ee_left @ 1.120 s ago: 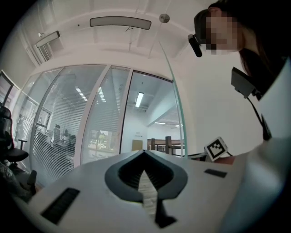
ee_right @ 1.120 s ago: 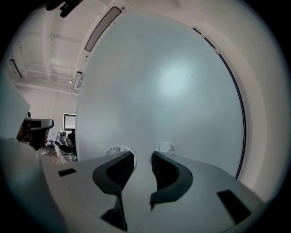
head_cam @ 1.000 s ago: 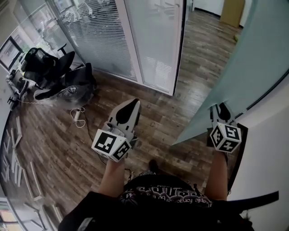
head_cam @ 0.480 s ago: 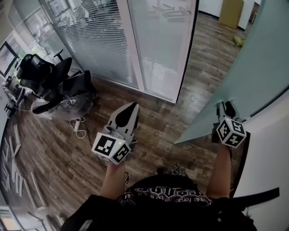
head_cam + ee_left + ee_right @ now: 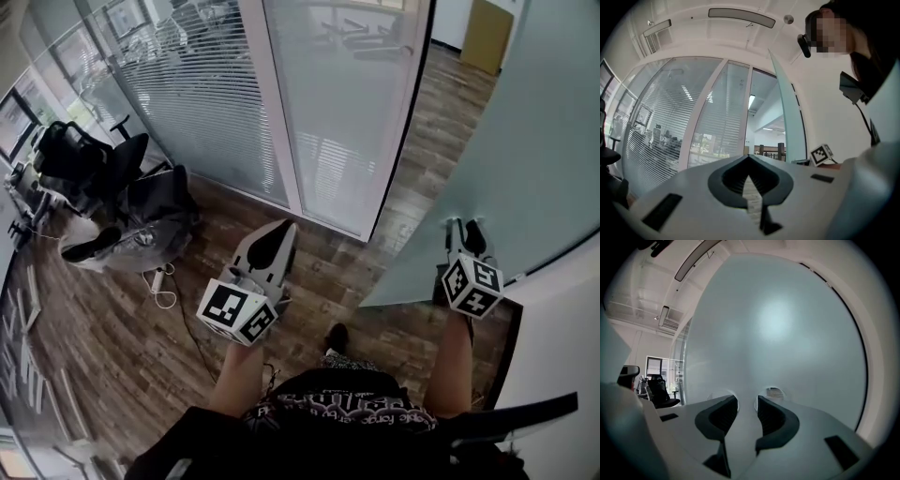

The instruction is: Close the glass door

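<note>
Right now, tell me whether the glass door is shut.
Open. The glass door angles away from the partition, wood floor showing in the gap between.

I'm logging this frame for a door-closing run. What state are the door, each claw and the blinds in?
Door: open, swung away from its frame.
Left claw: shut, empty.
Right claw: open, tips up against the door's face, nothing between its jaws.
Blinds: lowered.
</note>
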### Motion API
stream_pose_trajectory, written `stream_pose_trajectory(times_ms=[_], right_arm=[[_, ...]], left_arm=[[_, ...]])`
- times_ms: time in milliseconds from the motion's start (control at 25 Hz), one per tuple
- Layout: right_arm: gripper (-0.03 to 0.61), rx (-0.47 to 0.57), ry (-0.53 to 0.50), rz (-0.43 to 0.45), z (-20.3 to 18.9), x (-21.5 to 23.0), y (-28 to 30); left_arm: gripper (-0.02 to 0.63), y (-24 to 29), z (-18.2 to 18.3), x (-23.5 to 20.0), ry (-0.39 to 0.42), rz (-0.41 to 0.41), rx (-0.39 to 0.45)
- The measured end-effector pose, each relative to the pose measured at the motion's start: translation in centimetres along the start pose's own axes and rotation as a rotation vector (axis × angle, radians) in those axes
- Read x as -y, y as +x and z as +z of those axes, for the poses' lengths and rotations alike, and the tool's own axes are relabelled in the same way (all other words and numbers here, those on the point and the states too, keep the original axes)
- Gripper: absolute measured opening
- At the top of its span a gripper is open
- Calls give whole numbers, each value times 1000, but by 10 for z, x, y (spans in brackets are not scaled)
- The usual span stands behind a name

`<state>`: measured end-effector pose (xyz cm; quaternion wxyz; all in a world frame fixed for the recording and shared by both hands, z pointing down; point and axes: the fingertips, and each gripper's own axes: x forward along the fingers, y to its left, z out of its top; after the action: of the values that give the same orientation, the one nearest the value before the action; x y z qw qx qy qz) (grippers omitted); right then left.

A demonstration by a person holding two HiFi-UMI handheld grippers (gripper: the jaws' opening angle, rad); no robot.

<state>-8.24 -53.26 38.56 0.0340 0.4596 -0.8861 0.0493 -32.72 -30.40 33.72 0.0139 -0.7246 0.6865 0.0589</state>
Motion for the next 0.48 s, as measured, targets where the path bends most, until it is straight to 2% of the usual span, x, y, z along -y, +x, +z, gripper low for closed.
stream_pose_trajectory(times_ms=[200, 480], right_arm=[[130, 10, -15, -49, 9, -2, 47], [130, 20, -19, -61, 19, 7, 119]], left_arm=[[-6, 60, 15, -27, 27, -28, 17], [-6, 137, 11, -43, 30, -71, 2]])
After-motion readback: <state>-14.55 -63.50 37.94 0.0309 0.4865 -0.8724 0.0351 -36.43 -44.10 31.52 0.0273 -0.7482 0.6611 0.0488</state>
